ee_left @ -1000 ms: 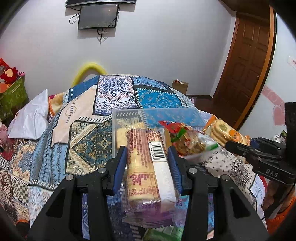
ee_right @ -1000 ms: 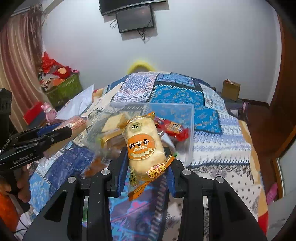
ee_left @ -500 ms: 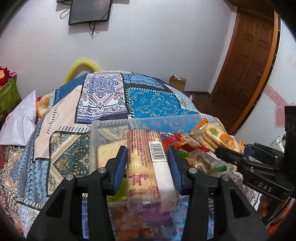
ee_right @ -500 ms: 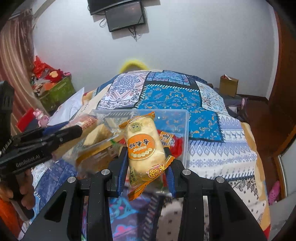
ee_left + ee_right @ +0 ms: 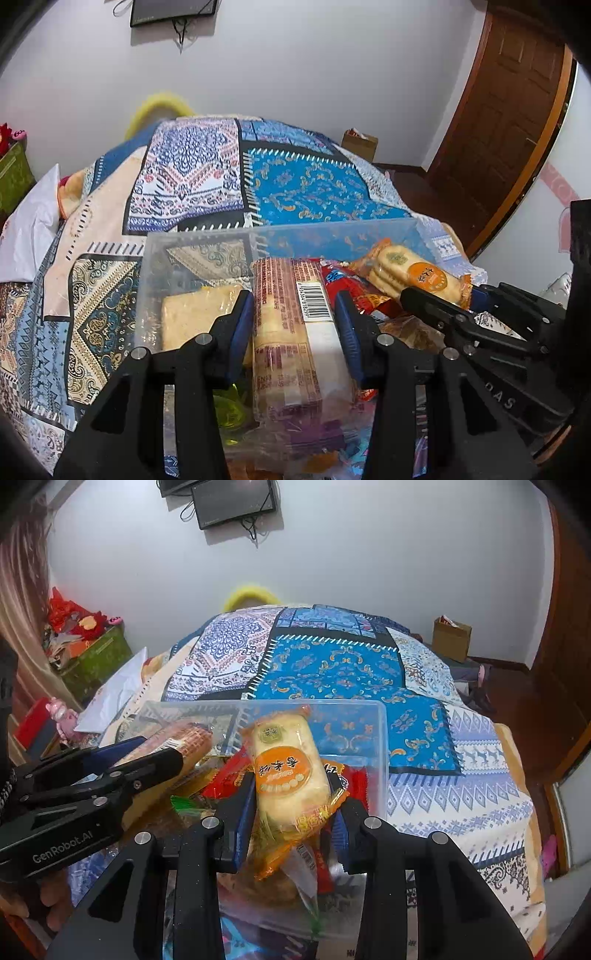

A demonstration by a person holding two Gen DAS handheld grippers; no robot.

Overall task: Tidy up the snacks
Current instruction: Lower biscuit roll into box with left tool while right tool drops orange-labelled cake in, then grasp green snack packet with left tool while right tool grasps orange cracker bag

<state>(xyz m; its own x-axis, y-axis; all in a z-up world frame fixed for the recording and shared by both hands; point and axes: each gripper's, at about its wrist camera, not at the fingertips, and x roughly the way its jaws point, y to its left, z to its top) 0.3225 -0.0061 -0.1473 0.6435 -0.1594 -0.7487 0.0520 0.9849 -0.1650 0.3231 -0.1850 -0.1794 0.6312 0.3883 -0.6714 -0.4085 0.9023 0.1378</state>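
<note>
My left gripper (image 5: 295, 314) is shut on a long cracker pack with a barcode (image 5: 291, 325) and holds it over the clear plastic box (image 5: 192, 240). My right gripper (image 5: 291, 797) is shut on a rice cracker pack with an orange label (image 5: 284, 764), also over the box (image 5: 376, 738). The right gripper and its pack (image 5: 410, 273) show at the right of the left wrist view. The left gripper (image 5: 147, 764) shows at the left of the right wrist view. Inside the box lie a pale yellow pack (image 5: 195, 314), red wrappers (image 5: 225, 775) and other snacks.
The box stands on a bed with a blue patchwork quilt (image 5: 303, 184). A white pillow (image 5: 26, 229) lies at the left. A cardboard box (image 5: 452, 638) and a wooden door (image 5: 498, 122) are at the right. A green crate (image 5: 96, 661) stands at the left.
Both grippers have moved forward with their packs and now hang over the box, closer to each other. Both stay shut on their packs.
</note>
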